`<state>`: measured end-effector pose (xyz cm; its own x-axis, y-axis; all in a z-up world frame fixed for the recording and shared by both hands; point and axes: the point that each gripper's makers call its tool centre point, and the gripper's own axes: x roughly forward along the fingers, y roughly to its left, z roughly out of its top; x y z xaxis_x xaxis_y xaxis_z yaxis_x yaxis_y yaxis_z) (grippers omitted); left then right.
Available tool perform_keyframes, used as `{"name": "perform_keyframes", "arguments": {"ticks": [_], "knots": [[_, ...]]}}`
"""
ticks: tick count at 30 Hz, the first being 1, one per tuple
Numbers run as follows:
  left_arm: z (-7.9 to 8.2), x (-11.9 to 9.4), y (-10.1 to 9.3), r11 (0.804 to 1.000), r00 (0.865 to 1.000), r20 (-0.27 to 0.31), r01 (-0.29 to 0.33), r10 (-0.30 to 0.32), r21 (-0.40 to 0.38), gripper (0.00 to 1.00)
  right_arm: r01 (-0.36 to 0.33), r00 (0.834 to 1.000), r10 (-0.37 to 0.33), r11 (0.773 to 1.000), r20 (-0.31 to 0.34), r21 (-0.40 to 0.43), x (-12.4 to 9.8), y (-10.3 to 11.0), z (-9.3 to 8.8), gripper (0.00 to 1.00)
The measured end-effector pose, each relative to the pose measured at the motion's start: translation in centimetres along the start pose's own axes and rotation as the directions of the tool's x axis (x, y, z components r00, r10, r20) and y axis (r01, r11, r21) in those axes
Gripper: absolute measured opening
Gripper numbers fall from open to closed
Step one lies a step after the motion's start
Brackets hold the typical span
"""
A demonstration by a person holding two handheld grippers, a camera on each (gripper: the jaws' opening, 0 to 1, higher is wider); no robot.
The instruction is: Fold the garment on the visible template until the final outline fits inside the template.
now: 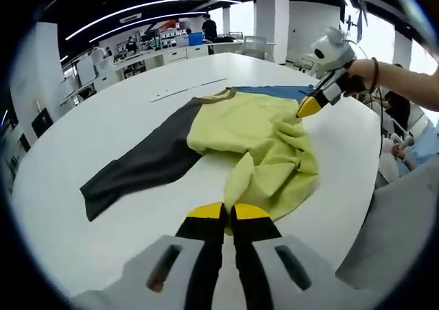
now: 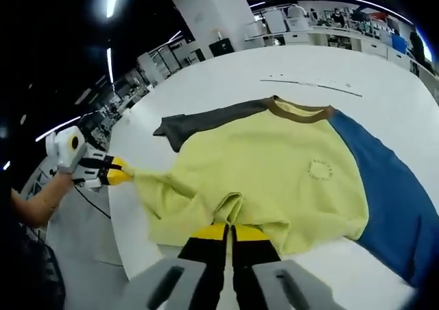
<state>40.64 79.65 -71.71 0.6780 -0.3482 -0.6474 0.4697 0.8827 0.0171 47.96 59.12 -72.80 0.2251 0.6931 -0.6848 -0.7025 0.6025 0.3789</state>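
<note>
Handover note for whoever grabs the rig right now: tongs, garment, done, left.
Left tongs: shut on the hem of the yellow shirt, near table edge.
Right tongs: shut on the shirt's hem at another spot; they also show in the left gripper view, at the shirt's far side.
Shirt: lies on the white table, yellow body bunched between the two grips, brown collar away from the hem, grey sleeve and blue sleeve spread flat to either side.
Done: hem gripped at two points.
Left: all folds; I cannot make out a template outline.
</note>
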Motion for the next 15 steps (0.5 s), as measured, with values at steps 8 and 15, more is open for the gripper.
{"name": "perform_keyframes", "arguments": {"ticks": [8,15], "knots": [[-0.3,-1.7,-0.3,1.000,1.000,-0.003,-0.019,0.019,-0.013,0.01,0.030,0.999,-0.030,1.000,0.040,0.005,-4.1,0.0,-1.8,0.00],[-1.4,-2.9,-1.1,0.998,1.000,-0.021,-0.020,0.019,-0.056,0.01,0.073,0.995,-0.074,0.997,0.064,0.022,-7.5,-0.1,-4.2,0.00]]}}
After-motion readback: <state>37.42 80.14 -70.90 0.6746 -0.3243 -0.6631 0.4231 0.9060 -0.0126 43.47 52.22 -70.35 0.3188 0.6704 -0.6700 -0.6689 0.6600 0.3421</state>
